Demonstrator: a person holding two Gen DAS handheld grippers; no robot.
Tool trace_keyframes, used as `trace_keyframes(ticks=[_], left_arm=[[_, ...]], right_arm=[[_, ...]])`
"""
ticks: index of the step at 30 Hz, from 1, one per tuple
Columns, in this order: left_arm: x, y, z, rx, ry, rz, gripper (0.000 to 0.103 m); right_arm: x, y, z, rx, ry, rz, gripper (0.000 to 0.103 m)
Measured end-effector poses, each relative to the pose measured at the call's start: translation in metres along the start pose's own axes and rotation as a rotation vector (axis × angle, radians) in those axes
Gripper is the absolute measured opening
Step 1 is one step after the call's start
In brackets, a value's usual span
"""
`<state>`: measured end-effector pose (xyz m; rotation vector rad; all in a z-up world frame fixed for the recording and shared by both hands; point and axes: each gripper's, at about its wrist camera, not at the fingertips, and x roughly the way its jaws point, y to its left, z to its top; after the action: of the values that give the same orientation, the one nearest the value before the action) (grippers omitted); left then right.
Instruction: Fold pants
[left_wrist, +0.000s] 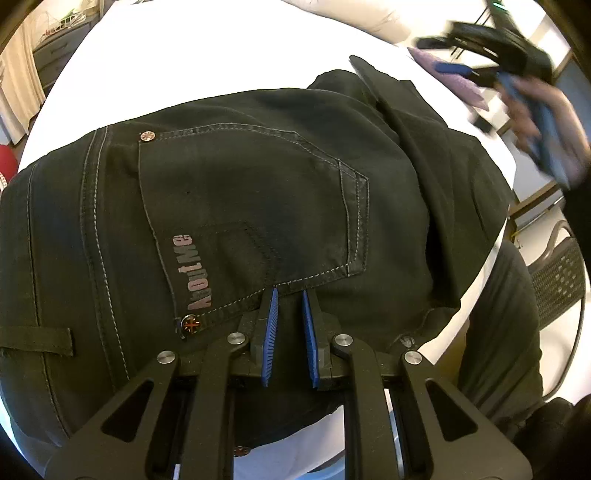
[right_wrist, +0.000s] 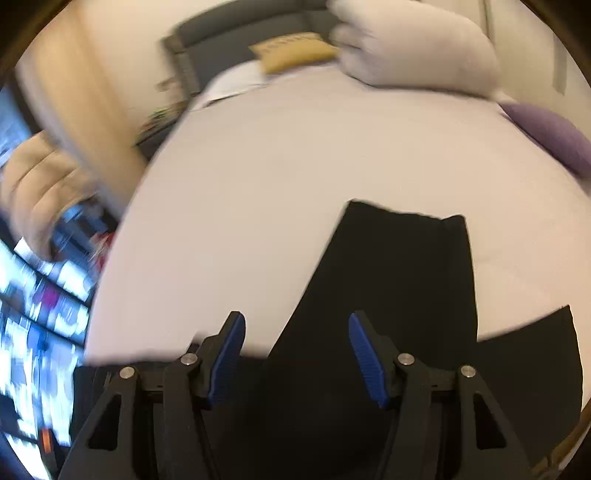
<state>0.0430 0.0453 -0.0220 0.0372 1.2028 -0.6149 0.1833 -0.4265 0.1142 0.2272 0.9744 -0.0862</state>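
On the white bed (right_wrist: 295, 177) lies one pair of black pants (left_wrist: 258, 192). My left gripper (left_wrist: 290, 295) is nearly closed above them; my right gripper (right_wrist: 297, 325) is spread apart, empty.

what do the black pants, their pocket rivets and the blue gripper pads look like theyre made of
Black pants: matte woven cotton, probably denim, judging by the pale contrast topstitching and patch pocket.
Pocket rivets: shiny metal, likely copper-toned, with an embossed cross; they glint.
Blue gripper pads: seemingly soft rubber or printed plastic, matte, with fine ribbing along the faces.
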Motion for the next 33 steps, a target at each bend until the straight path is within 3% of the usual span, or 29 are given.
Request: trace_keyframes(ticks=[3,7,11,13,14,16,17,18,21,25,29,33], left_arm=[[0.000,0.001,0.001,0.001,0.003,-0.002,0.014],[0.001,0.008,0.002,-0.019,0.008,-0.034,0.014],[0.001,0.012,0.003,-0.028,0.014,-0.045,0.014],[0.001,0.012,0.003,-0.025,0.016,-0.042,0.014],[0.001,0.012,0.004,-0.022,0.017,-0.039,0.014],[0.001,0.012,0.005,-0.018,0.017,-0.035,0.014],[0.001,0.012,0.005,-0.015,0.017,-0.032,0.014],[0.001,0.011,0.006,-0.013,0.017,-0.028,0.014],[0.003,0.004,0.006,0.000,0.020,-0.010,0.014],[0.004,-0.002,0.006,0.019,0.023,0.010,0.014],[0.005,-0.007,0.008,0.029,0.028,0.021,0.014],[0.006,-0.015,0.010,0.048,0.033,0.051,0.014]], right_arm=[[0.047,-0.002,0.032,0.044,0.048,-0.069,0.062],[0.108,-0.002,0.051,0.085,0.145,-0.192,0.062],[0.148,-0.025,0.046,0.127,0.227,-0.256,0.062],[0.152,-0.024,0.045,0.109,0.200,-0.261,0.063],[0.151,-0.022,0.045,0.089,0.191,-0.261,0.059],[0.147,-0.023,0.045,0.071,0.177,-0.230,0.024],[0.143,-0.027,0.046,0.074,0.177,-0.222,0.008],[0.138,-0.032,0.045,0.094,0.172,-0.198,0.006],[0.105,-0.053,0.045,0.153,0.096,-0.133,0.004],[0.032,-0.100,0.028,0.272,-0.067,-0.032,0.004],[-0.048,-0.173,-0.016,0.440,-0.225,0.038,0.004],[-0.091,-0.246,-0.070,0.623,-0.317,0.077,0.004]])
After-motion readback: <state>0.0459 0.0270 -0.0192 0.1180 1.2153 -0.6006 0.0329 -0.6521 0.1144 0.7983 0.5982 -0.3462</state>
